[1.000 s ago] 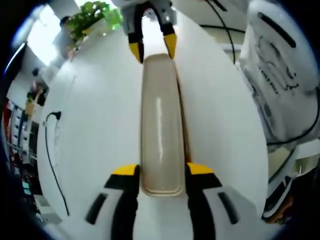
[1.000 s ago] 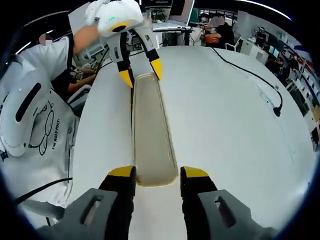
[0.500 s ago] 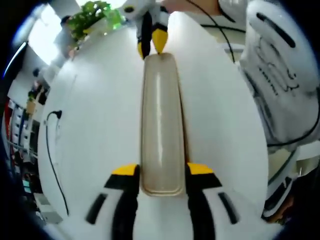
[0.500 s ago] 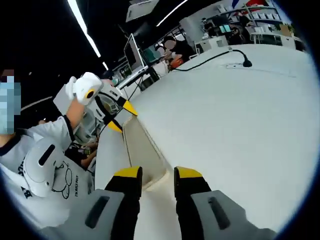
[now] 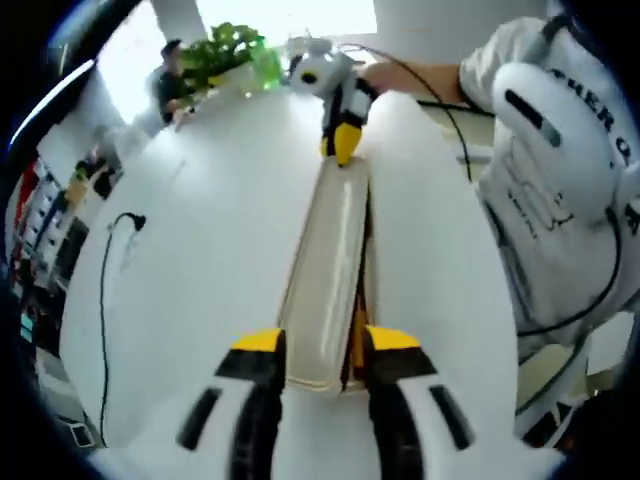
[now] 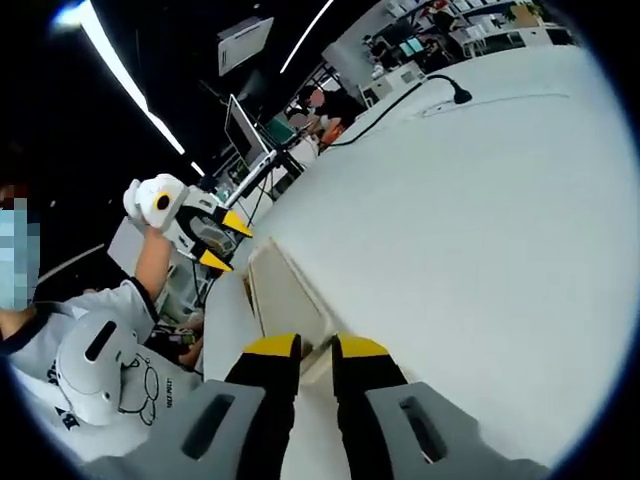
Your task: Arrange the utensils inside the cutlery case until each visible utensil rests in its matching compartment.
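- A long beige cutlery case (image 5: 328,290) lies closed on a white table (image 5: 200,260), running up the centre of the left gripper view.
- The left gripper (image 5: 322,352) sits at bottom centre, its jaws set wide around the case's near end.
- The right gripper (image 6: 305,347), at bottom centre of the right gripper view, has narrowed jaws pinching the case's end edge.

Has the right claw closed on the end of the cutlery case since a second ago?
Yes. In the left gripper view the right claw, earlier spread wider than the cutlery case, now pinches its far end; the near-side lid edge has lifted off the white table.
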The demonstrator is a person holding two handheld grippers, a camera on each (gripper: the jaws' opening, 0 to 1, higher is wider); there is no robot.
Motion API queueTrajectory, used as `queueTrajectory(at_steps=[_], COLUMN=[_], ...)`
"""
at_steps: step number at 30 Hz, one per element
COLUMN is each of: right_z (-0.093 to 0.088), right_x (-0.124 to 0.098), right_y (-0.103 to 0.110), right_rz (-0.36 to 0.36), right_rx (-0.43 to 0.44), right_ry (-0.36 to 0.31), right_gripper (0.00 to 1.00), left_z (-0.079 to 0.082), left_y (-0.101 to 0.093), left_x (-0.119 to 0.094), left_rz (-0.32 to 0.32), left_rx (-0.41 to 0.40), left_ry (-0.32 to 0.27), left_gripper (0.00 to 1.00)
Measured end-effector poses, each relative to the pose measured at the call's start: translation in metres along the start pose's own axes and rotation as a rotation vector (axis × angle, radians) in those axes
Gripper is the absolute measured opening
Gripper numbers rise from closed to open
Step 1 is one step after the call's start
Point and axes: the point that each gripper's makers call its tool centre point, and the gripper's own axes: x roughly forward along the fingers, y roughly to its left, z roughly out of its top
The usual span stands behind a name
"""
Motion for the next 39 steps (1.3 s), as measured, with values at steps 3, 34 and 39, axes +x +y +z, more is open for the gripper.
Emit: queueTrajectory(at_steps=[3,34,39], right_z=[0.001,0.012,0.019], right_x=[0.0,-0.007,-0.01], right_y=[-0.001,0.006,0.015], right_rz=[0.005,-0.021,0.009], right_rx=[-0.003,-0.017,-0.007], right_ry=[-0.009,-0.091,-0.126], right_gripper=[0.12,0.05,0.03], left_z=[-0.011,-0.025,-0.024], left_y=[0.016,0.014,0.007], left_x=[-0.005,-0.003,-0.01], left_rz=[0.046,0.058,0.085], left_rx=[-0.127,-0.579,-0.559], left_ry=[-0.035,-0.264,-0.317], left_gripper=[0.28,0.06,0.05])
